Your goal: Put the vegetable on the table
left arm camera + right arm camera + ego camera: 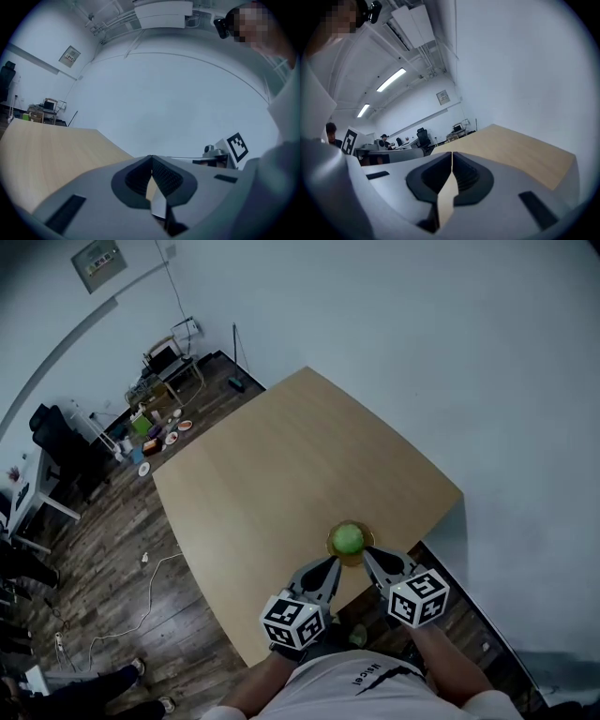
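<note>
A round green vegetable (348,539) rests in a small yellowish dish (362,558) near the front edge of the light wooden table (281,474). My left gripper (334,562) points at the dish from the lower left, its tip close beside the rim. From the lower right my right gripper (367,555) points at it in the same way. In the left gripper view the left gripper (151,158) has its jaws meeting with nothing between them. The right gripper (452,154) is likewise shut and empty in its own view. Neither gripper view shows the vegetable.
A white wall (450,352) runs close along the table's right side. To the left is dark wood floor with a white cable (141,606), a black chair (58,435), small clutter and dishes (155,432). Someone's shoes (131,673) stand at the lower left.
</note>
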`<state>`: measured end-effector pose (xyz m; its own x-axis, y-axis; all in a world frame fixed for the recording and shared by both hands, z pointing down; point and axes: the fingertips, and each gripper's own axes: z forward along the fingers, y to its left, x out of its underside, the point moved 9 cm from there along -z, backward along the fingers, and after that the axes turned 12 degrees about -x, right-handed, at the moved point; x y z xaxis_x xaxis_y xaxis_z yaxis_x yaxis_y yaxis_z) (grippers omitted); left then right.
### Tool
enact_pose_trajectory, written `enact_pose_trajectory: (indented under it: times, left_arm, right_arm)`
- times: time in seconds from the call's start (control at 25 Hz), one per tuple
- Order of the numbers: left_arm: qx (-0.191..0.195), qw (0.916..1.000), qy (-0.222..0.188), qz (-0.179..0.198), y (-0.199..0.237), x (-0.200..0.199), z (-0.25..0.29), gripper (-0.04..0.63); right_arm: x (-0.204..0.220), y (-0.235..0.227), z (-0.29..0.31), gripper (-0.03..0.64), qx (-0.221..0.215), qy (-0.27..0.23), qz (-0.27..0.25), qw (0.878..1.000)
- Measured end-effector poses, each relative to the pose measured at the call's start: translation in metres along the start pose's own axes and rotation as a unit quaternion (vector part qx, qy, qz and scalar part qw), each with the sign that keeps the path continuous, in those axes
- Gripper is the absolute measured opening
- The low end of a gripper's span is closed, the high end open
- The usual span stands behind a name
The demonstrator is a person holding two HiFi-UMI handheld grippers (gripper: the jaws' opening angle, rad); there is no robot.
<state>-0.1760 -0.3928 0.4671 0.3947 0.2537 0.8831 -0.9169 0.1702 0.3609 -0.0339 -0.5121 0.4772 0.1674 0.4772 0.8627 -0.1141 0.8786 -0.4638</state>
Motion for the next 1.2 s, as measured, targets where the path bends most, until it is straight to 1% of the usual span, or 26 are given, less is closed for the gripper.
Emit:
enact_pose_trajectory:
  times: [0.16,0.44,1.0,1.2]
  left_arm:
    - [-0.005,0.9999,-0.010,0.004,-0.006,-0.008,-0.008,0.014]
    - [-0.008,0.9997,-0.020,0.014,-0.013,-0.006,-0.017,0.012]
    - [-0.006,0.9998,-0.020,0.006,-0.011,-0.006,-0.017,0.014]
    - [-0.006,0.9998,-0.018,0.005,-0.001,-0.002,-0.015,0.012]
  right_arm:
    - [-0.010,0.012,-0.008,0.015,0.005,0.003,-0.029,1.000]
    - [-0.002,0.019,-0.015,0.014,0.014,0.010,-0.053,0.998]
    - [0.001,0.019,-0.012,0.014,0.024,0.018,-0.056,0.998]
    - [0.006,0.017,-0.003,0.014,0.027,0.021,-0.056,0.998]
